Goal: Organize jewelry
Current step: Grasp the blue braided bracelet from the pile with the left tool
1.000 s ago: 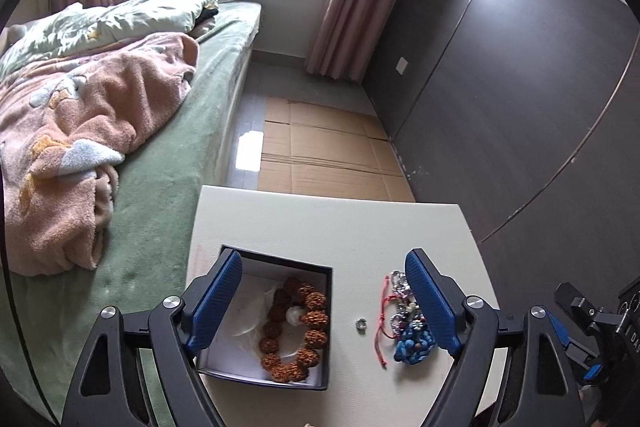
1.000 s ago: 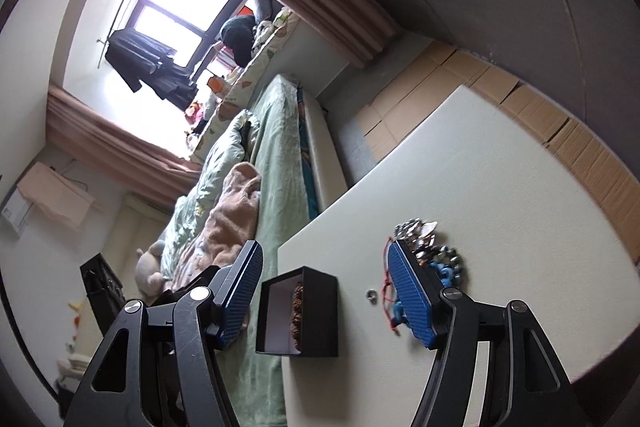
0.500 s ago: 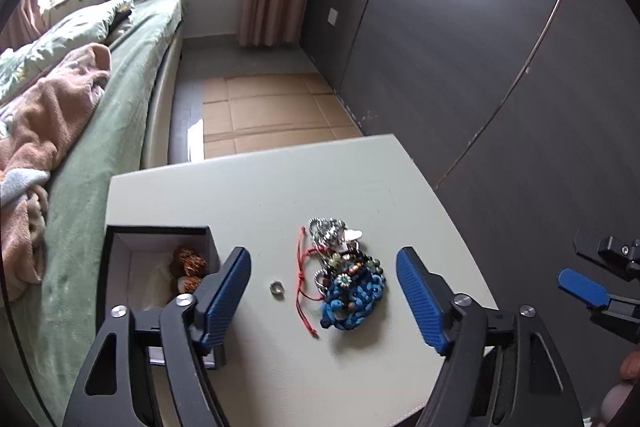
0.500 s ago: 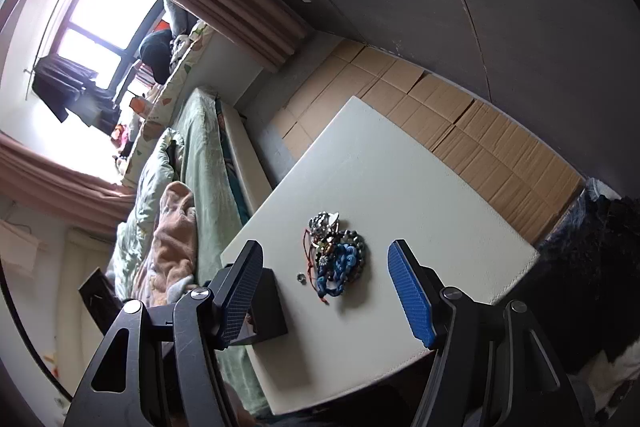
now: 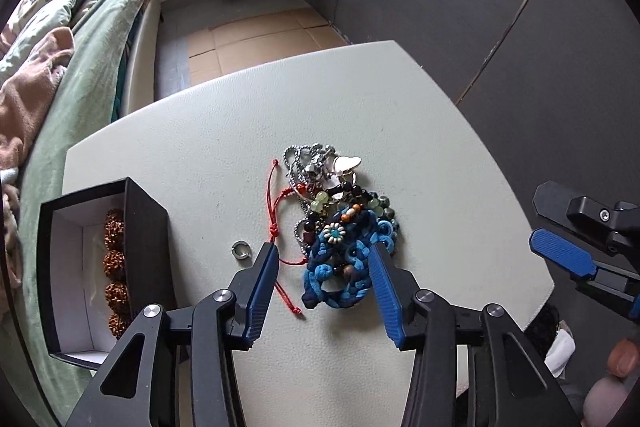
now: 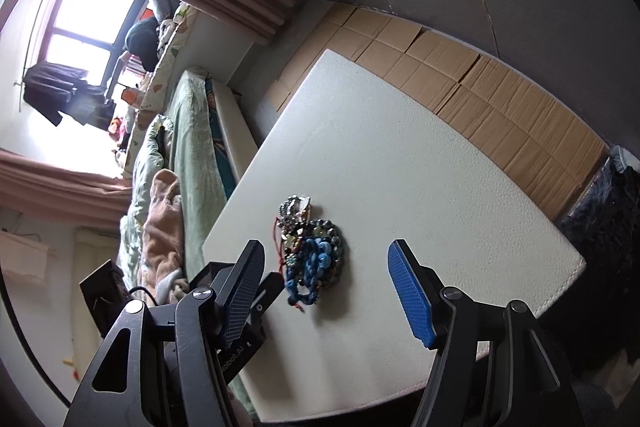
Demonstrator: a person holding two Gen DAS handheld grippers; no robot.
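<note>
Left gripper (image 5: 322, 261) closing in on the jewelry heap

Its blue-padded jaws have just been narrowing and now straddle the blue braided cord bracelet (image 5: 344, 267) at the near end of the tangled heap on the white padded table (image 5: 400, 115), not yet visibly pinching it. The open black box (image 5: 146, 227), holding brown bead bracelets, sits just beside, presumably the destination. The right gripper (image 6: 326, 285) hangs spread and empty above the heap.
</note>
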